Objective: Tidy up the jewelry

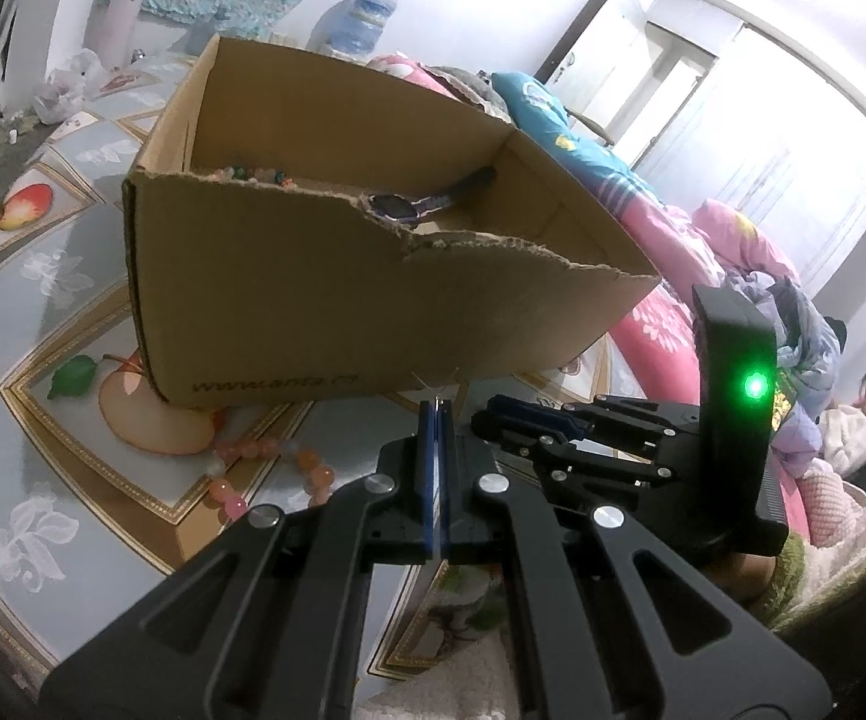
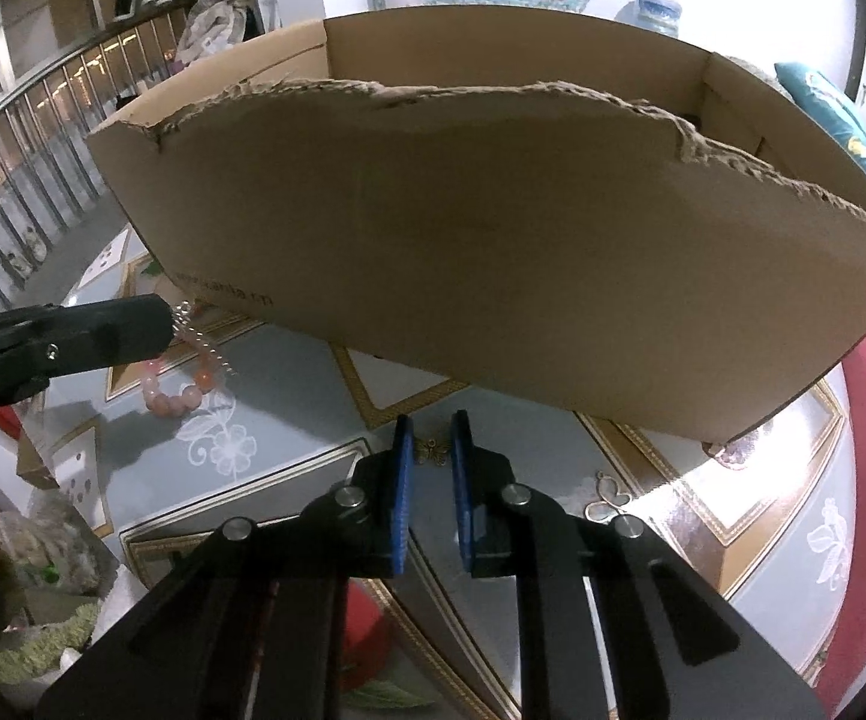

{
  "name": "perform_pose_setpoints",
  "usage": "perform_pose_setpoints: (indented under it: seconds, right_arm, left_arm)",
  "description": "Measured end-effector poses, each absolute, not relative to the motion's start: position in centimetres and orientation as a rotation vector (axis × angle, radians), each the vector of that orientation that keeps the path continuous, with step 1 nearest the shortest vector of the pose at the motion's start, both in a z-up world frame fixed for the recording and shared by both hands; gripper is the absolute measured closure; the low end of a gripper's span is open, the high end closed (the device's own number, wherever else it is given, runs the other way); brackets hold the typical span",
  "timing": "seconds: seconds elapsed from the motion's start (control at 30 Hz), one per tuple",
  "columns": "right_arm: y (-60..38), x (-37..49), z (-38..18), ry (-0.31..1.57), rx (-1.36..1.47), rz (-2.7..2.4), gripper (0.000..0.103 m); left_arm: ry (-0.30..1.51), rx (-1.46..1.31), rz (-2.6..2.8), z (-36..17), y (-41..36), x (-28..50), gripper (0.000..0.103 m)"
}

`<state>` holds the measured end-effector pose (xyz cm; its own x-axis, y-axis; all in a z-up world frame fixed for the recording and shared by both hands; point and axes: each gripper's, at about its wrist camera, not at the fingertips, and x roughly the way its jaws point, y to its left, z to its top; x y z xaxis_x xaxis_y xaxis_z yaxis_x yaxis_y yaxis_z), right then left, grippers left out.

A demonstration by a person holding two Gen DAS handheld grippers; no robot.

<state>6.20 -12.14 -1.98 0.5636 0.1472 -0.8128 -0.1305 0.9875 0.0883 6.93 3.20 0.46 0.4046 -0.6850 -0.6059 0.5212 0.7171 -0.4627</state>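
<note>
The right gripper hangs low over the table, its blue pads a little apart with a small bronze butterfly charm lying between the tips; whether the pads press on it I cannot tell, and it looks to rest on the tablecloth. At about 3 o'clock from that charm lies a paler wire butterfly piece, untouched.

The left gripper has its pads pressed flat together. In the right wrist view a thin silver chain hangs from its tip, so it seems to be pinching that chain, which trails down toward a pink bead bracelet on the cloth at roughly 10 o'clock from the right gripper.

Beyond both stands the cardboard box, open on top, with a torn near edge. Inside it, a string of coloured beads lies at the far left and a dark watch leans near the middle, so I judge part of the sorting done. At least the charm, the wire piece, the chain and the bracelet remain outside.

The box's tall near wall stands in the way: each piece must be lifted over the ragged rim. Further off are a heap of bedding, a water bottle and a seated person.
</note>
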Motion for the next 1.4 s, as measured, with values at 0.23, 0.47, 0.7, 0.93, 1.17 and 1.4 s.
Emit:
perform_pose_setpoints:
  seconds: [0.23,0.47,0.7,0.93,1.17,1.4]
  right_arm:
    - [-13.4,4.2,0.4,0.879,0.055,0.198,0.101]
    - [-14.8,2.2,3.3,0.783,0.075,0.225,0.101]
    - [-14.6,3.1,0.6,0.864,0.110,0.237,0.074]
    - [-12.7,5.3,-2.3,0.898,0.053,0.207,0.074]
    - [-11.6,5.1,-2.6,0.878,-0.010,0.204,0.095]
    - [-11.9,5.3,-2.6,0.889,0.030,0.215,0.095]
  left_arm:
    - [0.821,-0.198,-0.764,2.4,3.3,5.4,0.103]
    - [0.735,-0.152,-0.779,5.8,2.9,4.0,0.103]
    - [0.765,-0.157,-0.773,5.4,2.3,3.8,0.103]
    - [0.797,-0.168,-0.756,4.0,2.3,4.4,0.103]
    - [0.818,-0.185,-0.760,2.7,2.5,5.6,0.103]
    - [0.815,-0.201,-0.758,2.5,3.1,5.9,0.103]
